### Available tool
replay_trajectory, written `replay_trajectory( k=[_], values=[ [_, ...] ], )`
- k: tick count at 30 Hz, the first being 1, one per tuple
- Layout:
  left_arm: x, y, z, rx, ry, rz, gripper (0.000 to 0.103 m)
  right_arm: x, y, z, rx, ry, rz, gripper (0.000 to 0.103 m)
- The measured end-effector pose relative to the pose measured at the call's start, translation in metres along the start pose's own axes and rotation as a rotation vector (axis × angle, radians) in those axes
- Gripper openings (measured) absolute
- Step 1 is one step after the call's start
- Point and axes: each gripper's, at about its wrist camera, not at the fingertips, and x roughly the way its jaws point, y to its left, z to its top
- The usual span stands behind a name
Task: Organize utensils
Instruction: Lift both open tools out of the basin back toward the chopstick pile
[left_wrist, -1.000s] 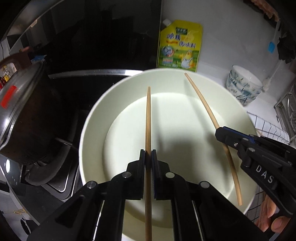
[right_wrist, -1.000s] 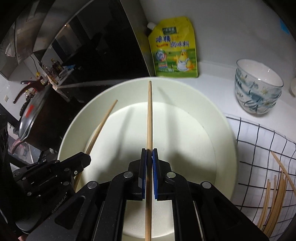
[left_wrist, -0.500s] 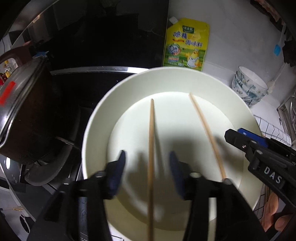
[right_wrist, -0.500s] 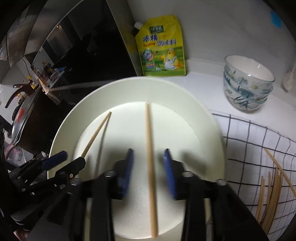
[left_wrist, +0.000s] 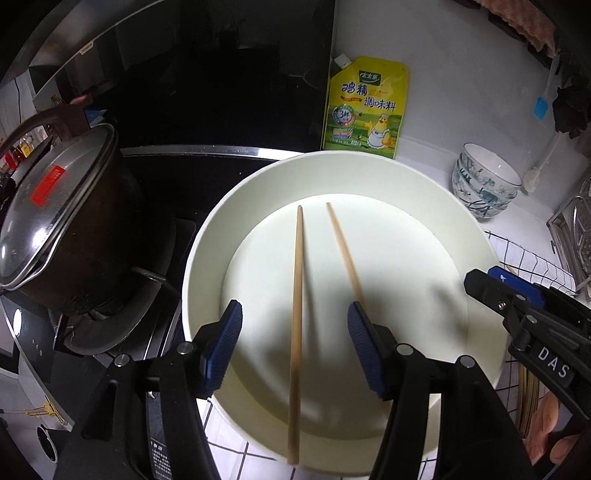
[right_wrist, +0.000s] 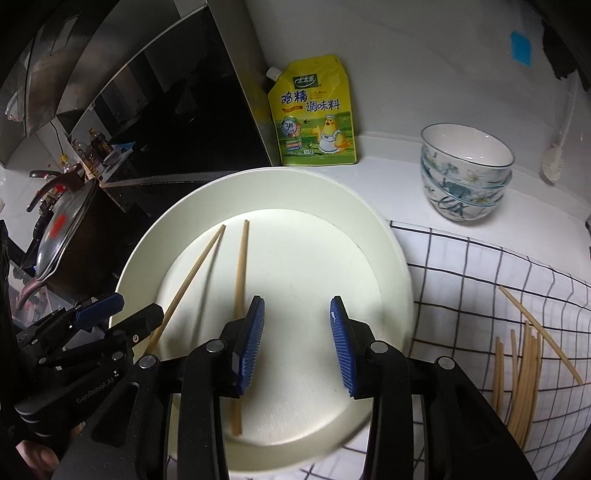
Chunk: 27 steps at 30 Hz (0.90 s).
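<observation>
Two wooden chopsticks lie loose in a large white plate (left_wrist: 461, 236) (right_wrist: 373, 236). One chopstick (left_wrist: 296, 280) (right_wrist: 192, 277) lies between my left gripper's fingers. The other chopstick (left_wrist: 343, 251) (right_wrist: 240, 280) lies just to its right. My left gripper (left_wrist: 294, 345) is open and empty over the plate's near edge. My right gripper (right_wrist: 295, 343) is open and empty over the plate, right of both chopsticks. Each gripper shows at the edge of the other's view, the right gripper (left_wrist: 524, 306) and the left gripper (right_wrist: 92, 328).
A pile of several more chopsticks (right_wrist: 524, 373) lies on a checked cloth (right_wrist: 480, 280) to the right. Stacked patterned bowls (right_wrist: 465, 173) and a yellow seasoning pouch (right_wrist: 314, 114) stand behind. A lidded dark pot (left_wrist: 55, 221) sits on the stove at left.
Both grippers opened and let go of their chopsticks, which dropped flat into the plate. Both grippers pulled back a little toward the near edge.
</observation>
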Motion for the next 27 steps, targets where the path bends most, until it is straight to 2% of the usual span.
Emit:
replay_trajectory(
  k=[14, 27],
  values=[
    [-0.039, -0.024, -0.022, 0.004, -0.038, -0.008, 0.059, -0.063, -0.019, -0.017, -0.002, -0.063, -0.025, 0.036],
    [-0.061, -0.077, -0.044, 0.039, -0.038, -0.047, 0.059, -0.107, -0.064, -0.048, 0.008, -0.077, -0.061, 0.036]
  ],
)
